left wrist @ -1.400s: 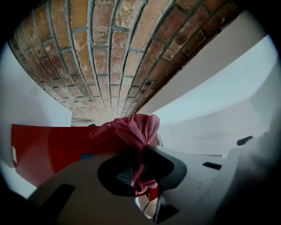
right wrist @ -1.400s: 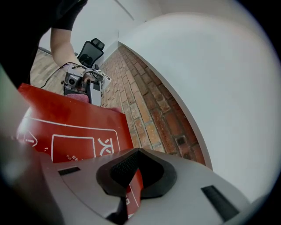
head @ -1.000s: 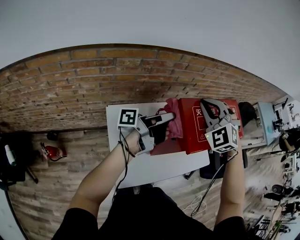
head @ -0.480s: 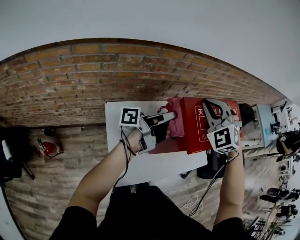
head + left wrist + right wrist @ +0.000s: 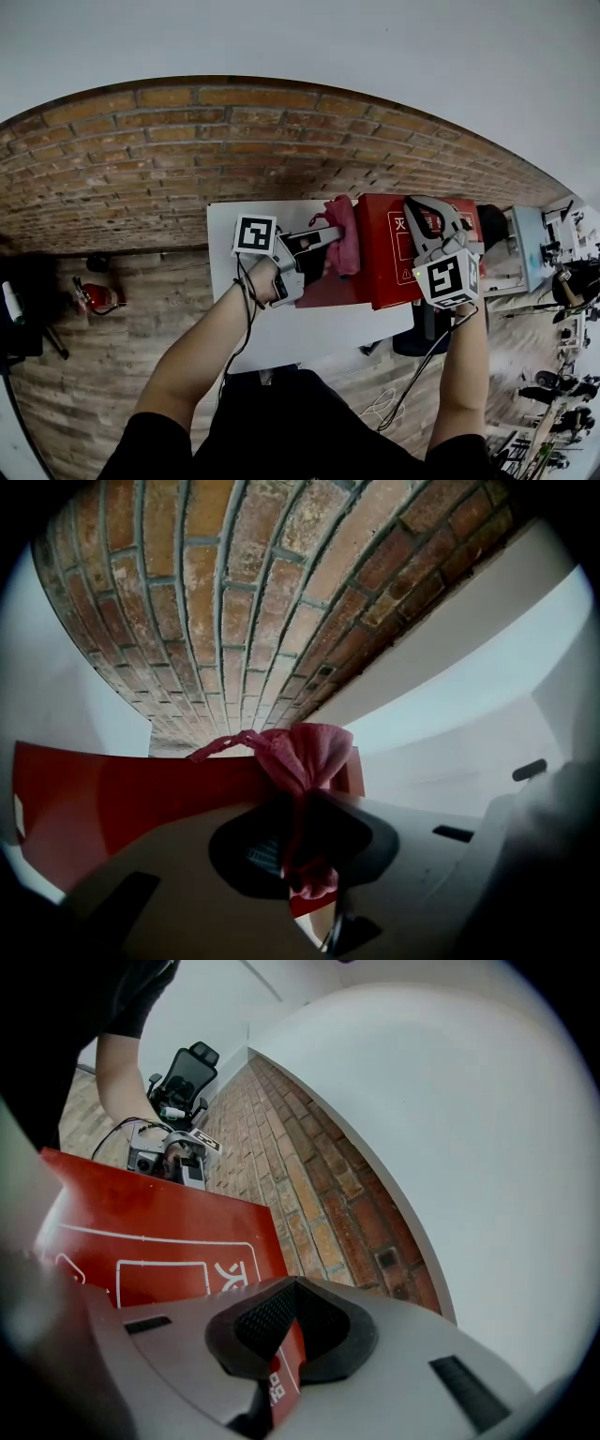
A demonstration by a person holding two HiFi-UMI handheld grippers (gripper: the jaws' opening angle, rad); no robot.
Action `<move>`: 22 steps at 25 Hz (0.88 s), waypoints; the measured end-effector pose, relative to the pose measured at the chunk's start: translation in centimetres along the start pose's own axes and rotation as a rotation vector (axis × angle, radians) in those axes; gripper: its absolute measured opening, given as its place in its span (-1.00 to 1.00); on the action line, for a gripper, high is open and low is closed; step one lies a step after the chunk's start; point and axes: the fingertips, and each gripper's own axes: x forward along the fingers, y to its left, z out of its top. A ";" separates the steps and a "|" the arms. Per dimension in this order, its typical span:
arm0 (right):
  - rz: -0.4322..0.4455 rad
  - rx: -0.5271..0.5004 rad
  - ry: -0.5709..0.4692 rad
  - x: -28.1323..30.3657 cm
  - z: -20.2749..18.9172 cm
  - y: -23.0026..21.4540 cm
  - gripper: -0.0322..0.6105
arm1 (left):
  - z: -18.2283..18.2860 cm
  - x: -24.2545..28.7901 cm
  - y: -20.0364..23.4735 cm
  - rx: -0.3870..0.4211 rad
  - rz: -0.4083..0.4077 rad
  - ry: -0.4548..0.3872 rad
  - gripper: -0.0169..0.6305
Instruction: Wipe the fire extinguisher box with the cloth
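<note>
Fingers of left gripper (image 5: 295,855) pinch a crumpled pink cloth (image 5: 305,757) at the left end of the box (image 5: 384,253), smooth, red and flat-sided, on the white tabletop (image 5: 309,342). Right gripper (image 5: 286,1335) fingers clamp its thin edge. White-framed Chinese characters are printed on it.
</note>
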 end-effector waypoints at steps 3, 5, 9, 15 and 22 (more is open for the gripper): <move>0.003 0.002 0.002 0.1 -0.1 0.0 -0.84 | 0.1 -0.4 0.8 0.023 0.027 0.006 -0.66; -0.001 0.003 -0.002 0.1 0.0 0.0 -0.84 | 0.2 -0.6 1.3 0.040 0.046 0.010 -0.66; -0.003 0.005 -0.002 0.1 0.0 0.0 -0.84 | 0.2 -0.9 1.8 0.039 0.052 0.011 -0.66; -0.001 0.005 -0.002 0.1 0.0 0.0 -0.84 | 0.2 -1.9 3.8 0.061 0.106 0.012 -0.66; 0.008 0.008 0.008 0.0 -0.1 0.1 -0.84 | 0.1 -2.8 5.4 0.091 0.133 0.015 -0.66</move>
